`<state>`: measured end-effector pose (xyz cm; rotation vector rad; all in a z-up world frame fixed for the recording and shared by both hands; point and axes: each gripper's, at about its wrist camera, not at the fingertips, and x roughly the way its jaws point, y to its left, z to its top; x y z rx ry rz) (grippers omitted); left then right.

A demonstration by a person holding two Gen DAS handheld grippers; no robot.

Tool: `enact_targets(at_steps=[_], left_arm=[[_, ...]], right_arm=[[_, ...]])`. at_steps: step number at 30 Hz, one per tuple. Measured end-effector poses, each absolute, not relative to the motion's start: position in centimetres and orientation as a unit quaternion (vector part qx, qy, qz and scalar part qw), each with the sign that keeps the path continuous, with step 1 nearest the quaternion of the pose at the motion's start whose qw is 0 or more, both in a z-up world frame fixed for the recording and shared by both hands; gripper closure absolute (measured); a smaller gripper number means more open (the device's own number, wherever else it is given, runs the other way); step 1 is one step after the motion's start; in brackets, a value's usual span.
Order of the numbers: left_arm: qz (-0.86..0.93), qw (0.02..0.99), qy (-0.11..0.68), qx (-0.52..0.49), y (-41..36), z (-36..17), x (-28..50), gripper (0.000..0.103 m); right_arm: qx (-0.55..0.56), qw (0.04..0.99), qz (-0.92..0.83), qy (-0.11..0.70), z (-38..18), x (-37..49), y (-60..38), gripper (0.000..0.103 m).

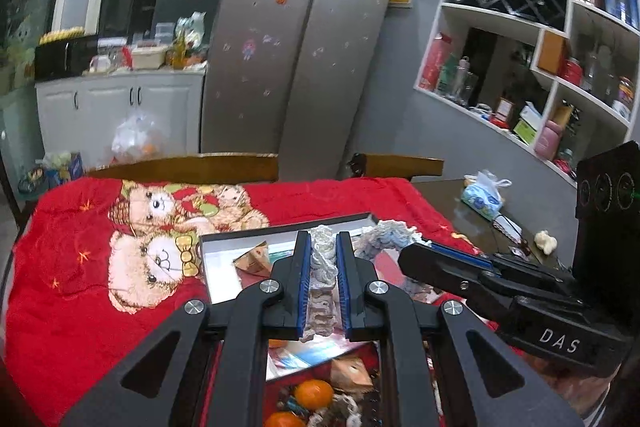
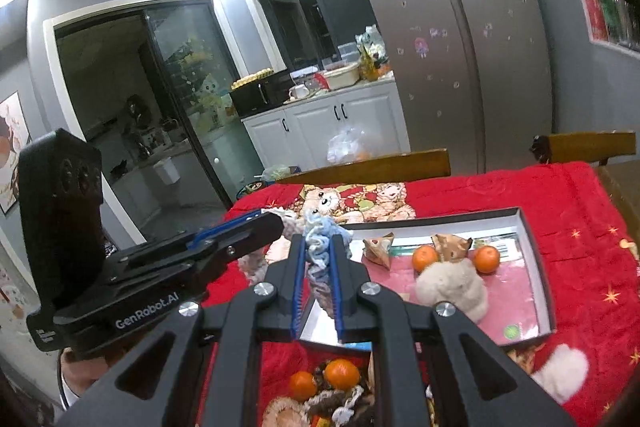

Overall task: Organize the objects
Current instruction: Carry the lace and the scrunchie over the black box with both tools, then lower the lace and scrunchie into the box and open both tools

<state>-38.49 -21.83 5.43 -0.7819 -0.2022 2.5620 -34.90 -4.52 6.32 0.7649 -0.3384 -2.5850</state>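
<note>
Both grippers hold one crocheted scarf above the table. My left gripper [image 1: 323, 241] is shut on its white and beige part [image 1: 322, 267]. My right gripper [image 2: 318, 241] is shut on its blue and grey part [image 2: 318, 259]. The right gripper shows at the right of the left wrist view [image 1: 412, 255]; the left gripper shows at the left of the right wrist view [image 2: 276, 221]. The scarf bridges between them. Below is an open shallow box [image 2: 536, 267] holding two tangerines [image 2: 425, 257], folded paper packets [image 2: 378, 247] and a cream plush toy [image 2: 452, 287].
A red teddy-bear blanket [image 1: 80, 287] covers the table. More tangerines [image 2: 342, 373], yarn and snacks lie under the grippers. Wooden chair backs [image 1: 188, 167] stand at the far edge. A tissue bag [image 1: 482, 195] lies on bare table at right. Fridge [image 1: 304, 47] and shelves stand behind.
</note>
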Motion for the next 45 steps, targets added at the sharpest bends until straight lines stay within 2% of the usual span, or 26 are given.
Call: enact_targets(at_steps=[11,24,45], left_arm=[[0.91,0.215,-0.08,-0.346,-22.3,-0.5,-45.4,0.092],[0.89,0.194,-0.073,-0.406,-22.1,-5.7,-48.4,0.092],[0.888,0.163,-0.058,-0.427,-22.0,-7.7,-49.2,0.092]], right_arm=[[0.336,0.21,-0.908,-0.14,0.5,-41.5,-5.5,0.091],[0.382,0.189,-0.896,-0.125,-4.3,-45.0,-6.1,0.091],[0.403,0.188,-0.886,-0.129,-5.9,-46.0,-5.8,0.09]])
